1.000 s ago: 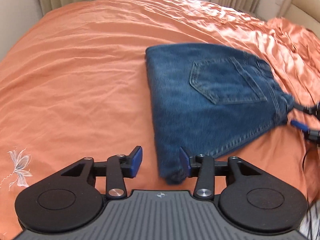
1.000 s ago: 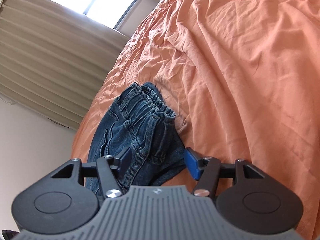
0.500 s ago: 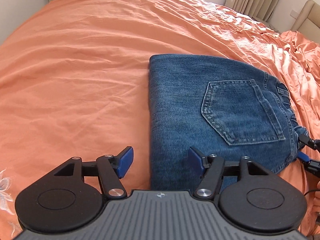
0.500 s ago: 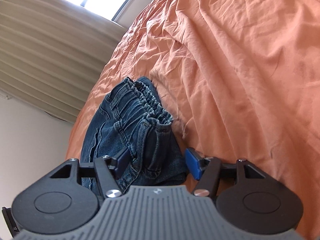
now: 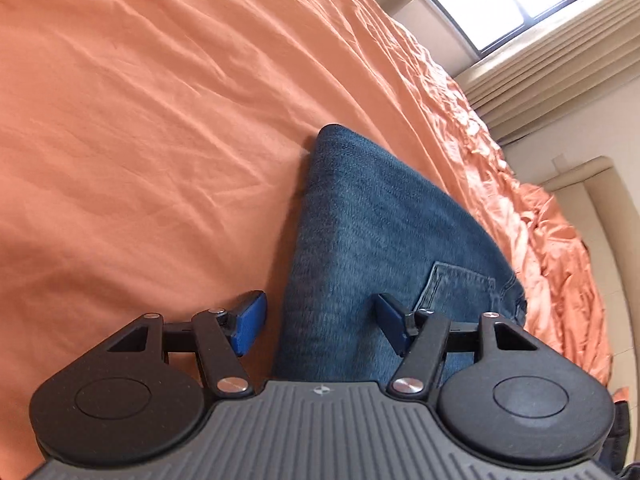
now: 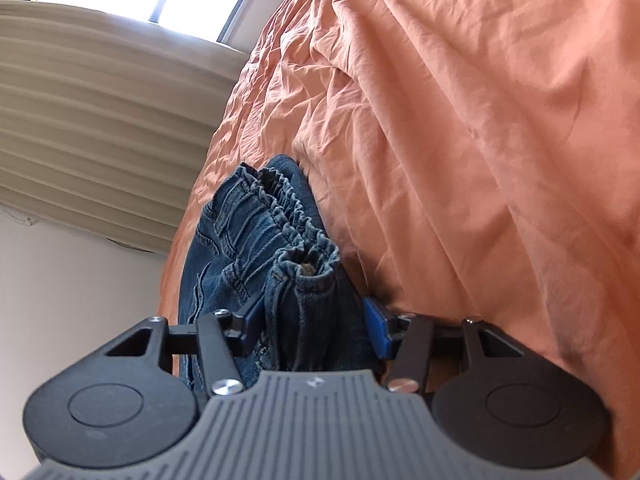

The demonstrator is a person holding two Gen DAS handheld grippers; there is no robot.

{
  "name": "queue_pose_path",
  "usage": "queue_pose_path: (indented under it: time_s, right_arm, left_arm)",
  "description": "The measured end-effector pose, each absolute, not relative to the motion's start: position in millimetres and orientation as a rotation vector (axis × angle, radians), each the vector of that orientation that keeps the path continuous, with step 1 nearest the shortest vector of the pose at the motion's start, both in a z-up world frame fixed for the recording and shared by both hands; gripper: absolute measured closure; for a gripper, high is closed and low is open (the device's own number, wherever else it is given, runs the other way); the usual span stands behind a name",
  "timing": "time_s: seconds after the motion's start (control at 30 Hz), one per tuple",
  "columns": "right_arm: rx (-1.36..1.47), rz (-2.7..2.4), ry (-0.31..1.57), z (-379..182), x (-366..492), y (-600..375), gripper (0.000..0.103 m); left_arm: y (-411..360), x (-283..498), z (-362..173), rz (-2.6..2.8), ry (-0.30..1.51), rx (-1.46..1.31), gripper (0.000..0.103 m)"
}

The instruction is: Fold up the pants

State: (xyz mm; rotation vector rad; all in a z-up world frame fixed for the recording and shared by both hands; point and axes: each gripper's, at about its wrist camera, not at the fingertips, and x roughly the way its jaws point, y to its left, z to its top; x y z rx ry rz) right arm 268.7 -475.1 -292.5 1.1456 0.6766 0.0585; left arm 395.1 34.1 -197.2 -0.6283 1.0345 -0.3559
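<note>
The bed (image 5: 160, 120) under its orange sheet fills most of both my views, and I place everything else against it. At its far side hang the cream curtains (image 6: 100, 120) with a bright window (image 5: 520, 4) above them.

The pants (image 5: 380, 232), dark blue denim, lie on the bed already folded into a compact slab, back pocket (image 5: 460, 288) up, one straight folded edge facing the open sheet. A second ago my left view looked across the whole bundle from some way off; now it sits low and close, rolled over so the bed tilts across the picture, and only that edge and part of the pocket show.

My left gripper (image 5: 320, 320) has widened since then and now stands open, with the folded edge running between its two blue pads; neither pad presses on the cloth.

My right gripper (image 6: 316, 324) is at the other end, around the bunched elastic waistband (image 6: 296, 220). Half a second ago there was clear space beside the denim; now its jaws are closing and the pads (image 6: 376, 328) sit right against the bunch, though I cannot tell if they pinch yet.

I read this as both ends being taken at once, to lift the bundle for a last fold or to move it. The waistband is thick and layered, so a shallow bite could catch only the outer layers.
</note>
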Motion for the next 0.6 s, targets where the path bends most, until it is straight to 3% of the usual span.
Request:
queue_pose_path:
  time_s: [0.27,0.6]
  right_arm:
    - [1.143,0.119,0.628,-289,266,-475,0.076]
    - [1.051,0.193,0.586,-222,264,-438,0.081]
  left_arm:
    - [37,401,-196,-0.354,1.029,-0.697,0.093]
    - [25,399,-109,-0.388,0.972,-0.448,0.097]
